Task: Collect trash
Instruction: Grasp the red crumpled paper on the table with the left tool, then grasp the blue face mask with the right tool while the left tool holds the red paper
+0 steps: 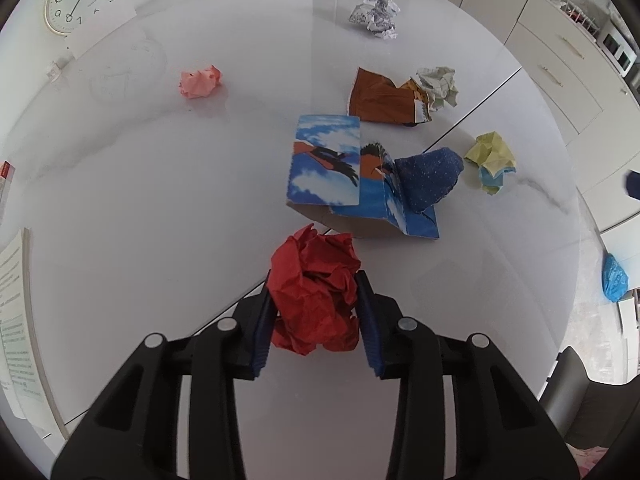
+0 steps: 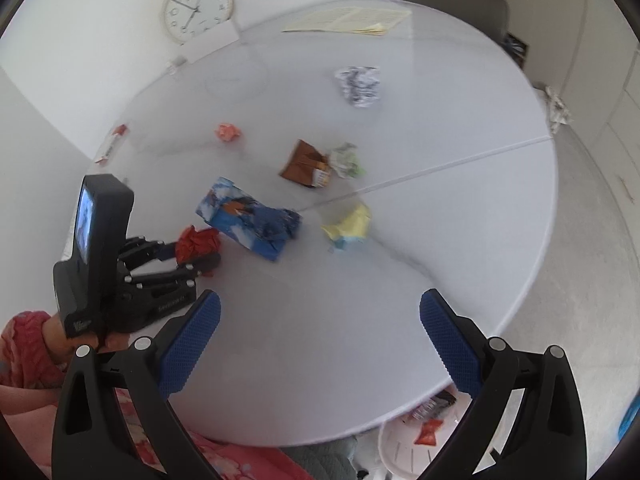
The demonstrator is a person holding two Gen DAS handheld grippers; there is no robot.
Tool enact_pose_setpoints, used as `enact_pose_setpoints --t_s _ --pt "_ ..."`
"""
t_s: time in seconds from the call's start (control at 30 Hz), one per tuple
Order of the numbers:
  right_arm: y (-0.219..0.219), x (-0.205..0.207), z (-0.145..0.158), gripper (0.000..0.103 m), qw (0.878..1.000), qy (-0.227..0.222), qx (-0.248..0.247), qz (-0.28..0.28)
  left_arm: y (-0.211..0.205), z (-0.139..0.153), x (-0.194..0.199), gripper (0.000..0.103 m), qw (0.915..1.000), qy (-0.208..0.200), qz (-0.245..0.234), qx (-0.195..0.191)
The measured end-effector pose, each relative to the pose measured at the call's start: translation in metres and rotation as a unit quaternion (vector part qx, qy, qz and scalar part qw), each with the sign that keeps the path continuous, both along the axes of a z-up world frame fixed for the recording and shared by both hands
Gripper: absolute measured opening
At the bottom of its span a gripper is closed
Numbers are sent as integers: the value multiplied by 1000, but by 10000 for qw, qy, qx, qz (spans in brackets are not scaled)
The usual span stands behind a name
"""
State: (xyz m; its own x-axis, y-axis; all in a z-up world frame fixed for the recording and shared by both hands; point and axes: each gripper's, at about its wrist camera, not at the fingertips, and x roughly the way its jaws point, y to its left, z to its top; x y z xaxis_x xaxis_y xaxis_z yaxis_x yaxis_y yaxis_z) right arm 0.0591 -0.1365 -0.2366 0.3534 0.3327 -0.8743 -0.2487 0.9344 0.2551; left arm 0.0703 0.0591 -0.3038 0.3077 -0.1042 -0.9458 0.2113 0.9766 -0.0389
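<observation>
The left gripper (image 1: 316, 308) points steeply down at the tabletop (image 1: 140, 208), its pads pressed on either side of a red paper ball (image 1: 314, 300) that rests near the blue box (image 1: 332, 168). The right gripper (image 2: 320, 340) hangs over the tabletop's near edge with its jaws wide apart and nothing between them. Below that edge a white bin (image 2: 400, 452) seems to hold a red scrap (image 2: 428, 432) and a wrapper (image 2: 434, 406), though blur hides detail.
</observation>
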Motion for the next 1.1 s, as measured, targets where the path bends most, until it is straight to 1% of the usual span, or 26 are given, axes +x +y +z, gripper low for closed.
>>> enact_pose_setpoints --t_s 0.1,0.17,0.27,0.3,0.37,0.4,0.47,0.5,0.53,0.63,0.67,0.7,0.73,0.97,1.1 --pt "17 21 -12 99 9993 128 320 148 8 12 -6 37 9999 -86 16 -73" --pt "30 34 -22 91 9984 215 461 237 12 21 -9 37 9998 -170 34 -114" --pt "47 48 -37 83 9972 346 569 349 19 36 -14 37 9993 -302 84 -188" --pt "52 52 -41 82 9969 385 580 372 21 40 -15 37 9992 -334 100 -203" --pt "59 61 -53 72 9962 493 604 380 24 46 -17 37 9989 -385 125 -235" --pt "61 64 -58 70 9959 558 613 372 26 48 -17 37 9988 -397 125 -249" --pt "66 71 -68 64 9952 657 638 357 30 52 -20 37 9987 -434 126 -241" --pt "68 73 -71 63 9952 684 609 349 31 53 -20 37 9987 -441 115 -243" --pt "70 75 -74 58 9953 704 560 351 32 53 -18 37 9987 -440 107 -241" --pt "74 77 -78 47 9963 652 434 348 35 53 -16 37 9987 -432 89 -246" --pt "75 77 -78 39 9968 620 371 343 36 53 -14 37 9987 -430 84 -242" --pt "75 78 -79 34 9969 612 349 346 36 52 -13 37 9988 -432 77 -237" --pt "74 78 -79 31 9970 604 350 339 37 53 -13 37 9987 -440 70 -231" --pt "66 71 -69 29 9987 380 264 233 34 59 -15 37 9983 -519 -64 -276" --pt "54 60 -53 29 9991 229 344 123 25 68 -18 37 9974 -626 -217 -294"
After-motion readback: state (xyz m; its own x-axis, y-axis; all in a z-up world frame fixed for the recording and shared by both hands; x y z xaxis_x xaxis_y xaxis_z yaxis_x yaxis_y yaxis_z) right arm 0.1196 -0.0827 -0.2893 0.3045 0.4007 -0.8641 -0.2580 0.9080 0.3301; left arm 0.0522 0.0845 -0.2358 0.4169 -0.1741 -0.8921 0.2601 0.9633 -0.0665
